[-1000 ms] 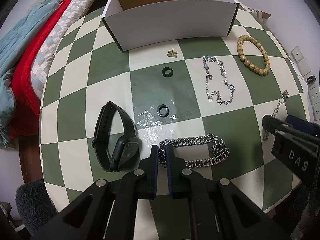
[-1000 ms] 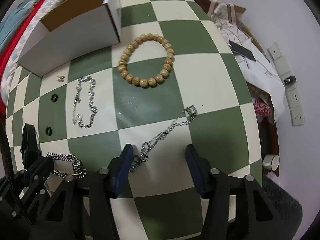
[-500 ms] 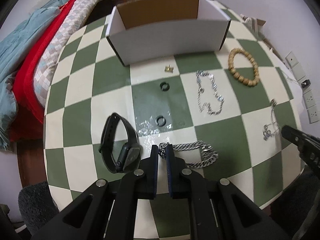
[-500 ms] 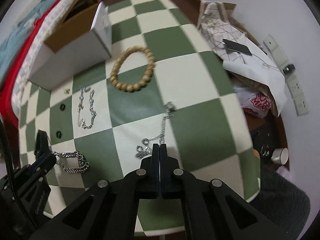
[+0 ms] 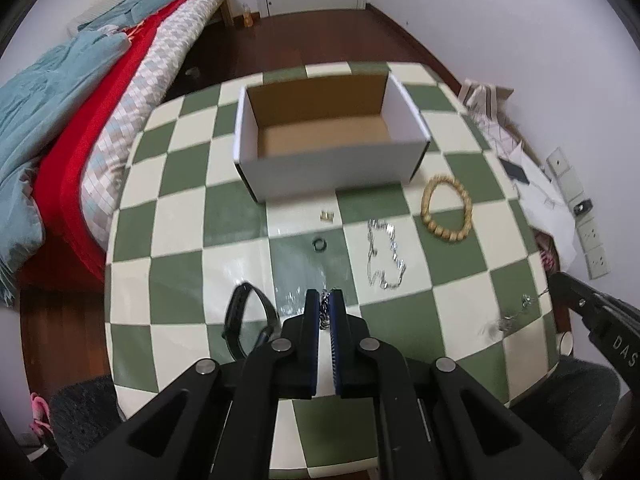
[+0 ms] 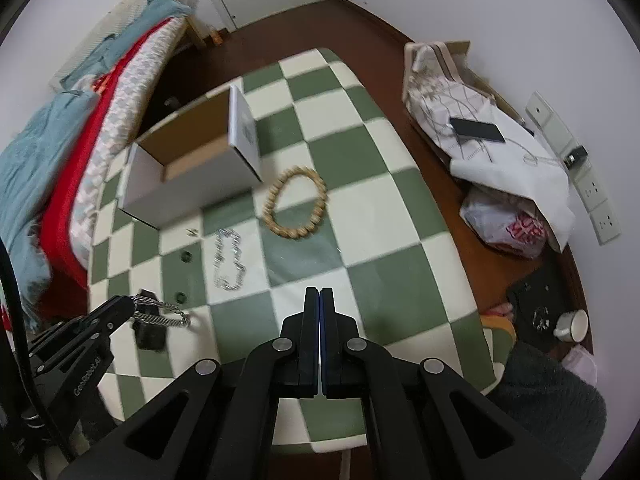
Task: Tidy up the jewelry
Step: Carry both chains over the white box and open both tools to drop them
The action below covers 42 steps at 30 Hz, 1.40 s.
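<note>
two grippers up, both pinching chains

left gripper [image 5: 325, 300] tilted down over table [image 5: 180, 216], clenched on chunky chain [image 6: 164, 314]. right gripper [image 6: 320, 300] clenched on thin chain [image 5: 516, 316]. cardboard box [image 5: 332, 140] holds nothing.

Around the one open box [image 5: 332, 160] on the checkered table [image 5: 180, 248] are one bead bracelet [image 5: 447, 210], three silver chains [image 5: 384, 254], one black watch [image 5: 244, 324], two dark rings [image 6: 185, 256] and one gold earring [image 5: 327, 216].

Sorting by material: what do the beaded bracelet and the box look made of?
Beaded bracelet: likely wood, matte tan round beads. Box: cardboard, white outside, plain brown inside, thin folded walls.
</note>
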Motion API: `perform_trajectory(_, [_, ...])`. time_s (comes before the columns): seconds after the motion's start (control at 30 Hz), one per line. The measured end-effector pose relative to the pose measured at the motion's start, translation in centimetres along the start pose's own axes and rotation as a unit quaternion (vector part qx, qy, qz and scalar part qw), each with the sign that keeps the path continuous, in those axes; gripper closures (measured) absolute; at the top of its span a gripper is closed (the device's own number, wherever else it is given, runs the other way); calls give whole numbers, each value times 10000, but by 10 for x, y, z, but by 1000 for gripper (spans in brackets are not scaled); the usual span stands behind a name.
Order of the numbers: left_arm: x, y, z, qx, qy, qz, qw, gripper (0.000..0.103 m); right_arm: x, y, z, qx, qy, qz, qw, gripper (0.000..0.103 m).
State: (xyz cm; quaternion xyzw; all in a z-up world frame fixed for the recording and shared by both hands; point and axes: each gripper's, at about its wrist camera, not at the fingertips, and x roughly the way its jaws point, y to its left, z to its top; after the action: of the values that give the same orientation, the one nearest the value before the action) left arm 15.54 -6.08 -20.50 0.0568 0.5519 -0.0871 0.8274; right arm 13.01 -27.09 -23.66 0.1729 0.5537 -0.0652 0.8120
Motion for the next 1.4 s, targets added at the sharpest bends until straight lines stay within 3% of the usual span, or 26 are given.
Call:
perform_trajectory(0.43, [-53, 25, 83, -184, -996, 83, 9948, 101, -33, 73, 66, -821, -645, 271, 9942, 103])
perform_trajectory(0.73, [-46, 54, 149, -450, -1357, 328, 9892, 102, -20, 133, 141, -1237, -950, 279, 9874, 103])
perform_trajectory(1.0, [0, 71, 191, -658, -1012, 205, 9925, 103, 21, 155, 190, -1207, -652, 445, 9895, 103])
perform_trajectory(1.17, [44, 76, 202, -756, -481, -212, 9958, 102, 74, 155, 205, -1077, -63, 572, 9925, 103])
perform_trajectory(1.23, [60, 77, 204, -770, -174, -244, 9966, 100, 94, 154, 206, -1121, 281, 638, 9913, 103])
perform_trajectory(1.3, [67, 77, 203, -731, -119, -192, 9971, 98, 111, 152, 207, -1109, 540, 577, 9907, 101])
perform_trajectory(1.33, [68, 76, 202, -693, -137, -37, 9975, 93, 116, 151, 208, -1110, 604, 510, 9907, 88])
perform_trajectory(1.37, [68, 77, 202, -678, -172, 69, 9975, 75, 120, 149, 207, -1112, 632, 434, 9908, 74])
perform_trajectory(1.4, [68, 78, 201, -674, -191, 164, 9974, 56, 122, 146, 207, -1114, 613, 289, 9915, 40])
